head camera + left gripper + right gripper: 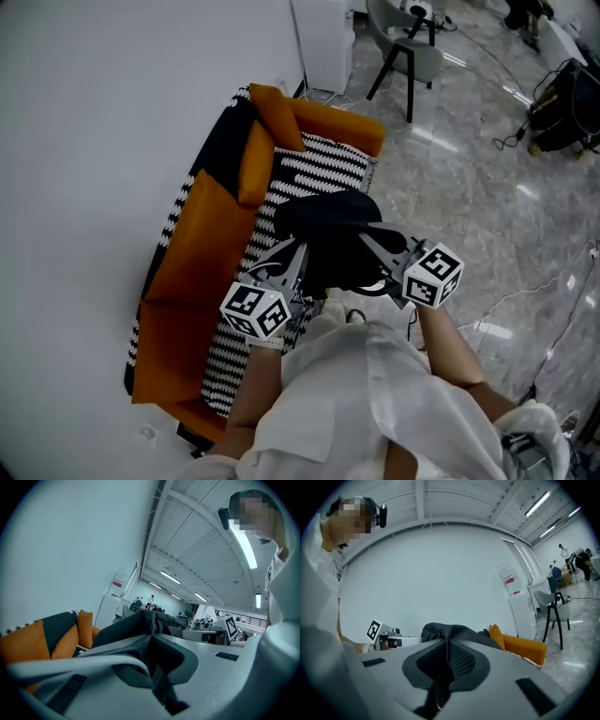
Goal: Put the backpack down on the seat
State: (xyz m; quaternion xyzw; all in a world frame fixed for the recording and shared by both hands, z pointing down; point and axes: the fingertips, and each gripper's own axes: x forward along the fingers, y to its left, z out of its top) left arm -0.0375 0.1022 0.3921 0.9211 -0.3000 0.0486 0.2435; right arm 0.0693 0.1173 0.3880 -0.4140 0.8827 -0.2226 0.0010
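A black backpack point(328, 230) hangs over the front of the sofa's black-and-white patterned seat point(309, 169), held up between both grippers. My left gripper point(302, 251) is shut on the backpack's near left side. My right gripper point(373, 240) is shut on its right side. In the left gripper view the jaws of the left gripper point(152, 637) pinch dark fabric of the backpack point(136, 625). The right gripper view shows the right gripper point(449, 644) clamped on a fold of the backpack point(450, 632). Whether the backpack's bottom touches the seat is hidden.
The orange sofa point(197, 253) stands against a white wall, with orange cushions point(253, 159) along its back. A white cabinet point(323, 37) and a grey chair point(412, 52) stand beyond its far end. Cables and black equipment point(562, 94) lie on the shiny floor to the right.
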